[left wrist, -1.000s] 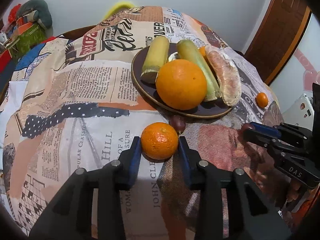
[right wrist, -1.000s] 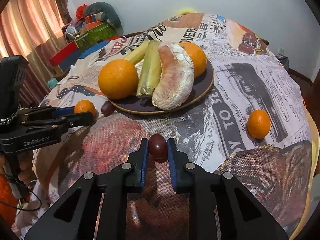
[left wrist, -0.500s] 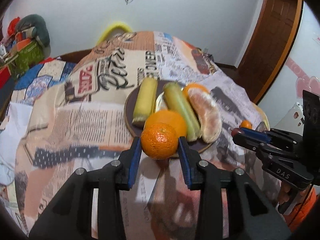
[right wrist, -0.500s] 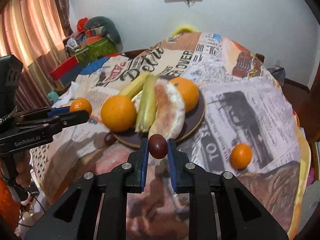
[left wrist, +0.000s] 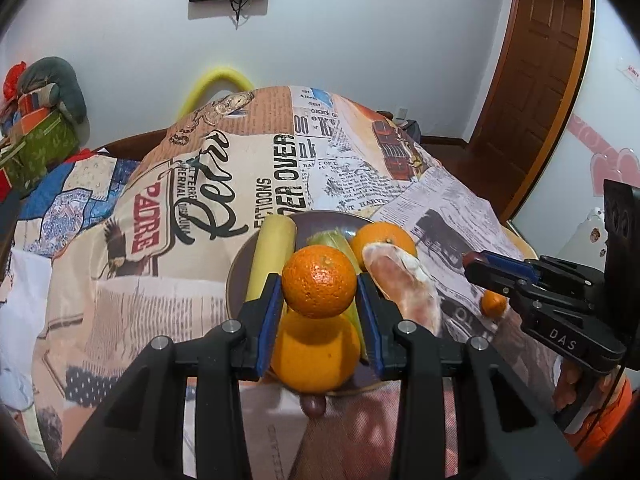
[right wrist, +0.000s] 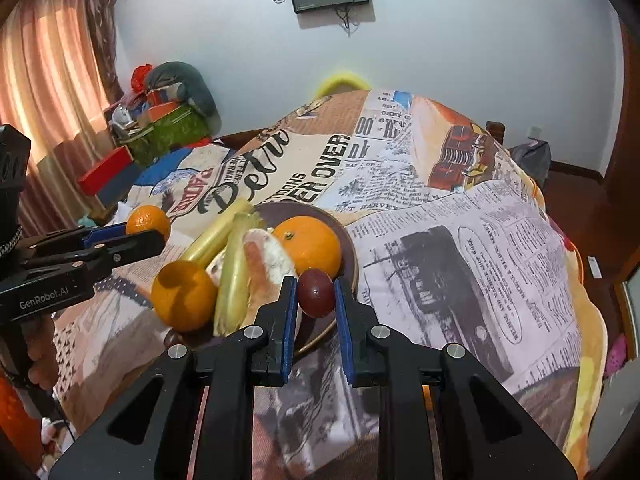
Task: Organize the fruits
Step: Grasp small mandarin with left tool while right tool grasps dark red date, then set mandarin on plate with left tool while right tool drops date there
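My left gripper (left wrist: 318, 292) is shut on a small orange (left wrist: 319, 282) and holds it in the air above the near side of the dark plate (left wrist: 236, 276). My right gripper (right wrist: 316, 294) is shut on a dark red grape (right wrist: 315, 292), raised over the plate's near rim (right wrist: 320, 338). The plate holds a large orange (left wrist: 316, 356), a second orange (right wrist: 308, 244), two yellow-green stalks (right wrist: 232, 284) and a peeled pomelo piece (left wrist: 404, 284). The left gripper with its orange also shows in the right wrist view (right wrist: 148, 222).
A second grape (left wrist: 313, 405) lies on the newspaper-print tablecloth (left wrist: 240, 184) just in front of the plate. A small orange (left wrist: 493, 304) lies on the cloth to the right, partly behind the right gripper. Boxes and cushions are piled far left; a door stands right.
Both grippers have lifted their fruit off the cloth and carried it up and forward over the plate. The table now looks lower and farther.
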Tool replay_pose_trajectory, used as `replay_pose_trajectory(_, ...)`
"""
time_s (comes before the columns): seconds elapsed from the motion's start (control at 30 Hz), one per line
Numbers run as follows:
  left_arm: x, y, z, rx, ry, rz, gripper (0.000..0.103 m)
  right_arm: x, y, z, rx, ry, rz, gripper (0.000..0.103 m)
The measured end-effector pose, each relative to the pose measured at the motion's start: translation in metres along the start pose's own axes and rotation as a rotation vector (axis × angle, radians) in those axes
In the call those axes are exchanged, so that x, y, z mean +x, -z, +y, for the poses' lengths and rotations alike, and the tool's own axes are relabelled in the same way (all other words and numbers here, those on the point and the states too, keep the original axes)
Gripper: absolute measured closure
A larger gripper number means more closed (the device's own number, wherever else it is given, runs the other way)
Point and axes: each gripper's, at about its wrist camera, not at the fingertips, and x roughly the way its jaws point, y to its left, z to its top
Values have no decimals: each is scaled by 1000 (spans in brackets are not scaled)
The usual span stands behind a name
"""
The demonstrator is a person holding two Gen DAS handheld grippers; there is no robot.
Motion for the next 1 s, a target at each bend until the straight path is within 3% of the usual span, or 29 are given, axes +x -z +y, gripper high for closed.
replay_pose_trajectory(0.43, 50, -7, 13, -4, -38, 68, 66, 35, -5, -14, 40, -22, 59, 86)
replay_pose_trajectory(0.7, 55, -6, 8, 19, -34, 80, 65, 42, -2, -17, 55, -20, 89, 85)
replay_pose_trajectory(0.83, 54, -7, 9, 3, -30, 71, 55, 45, -2, -18, 50, -20, 103, 79)
replay_pose_trajectory(1.0, 42, -8, 8, 5, -37, 50, 55, 33, -3, -19, 48, 8, 72, 70)
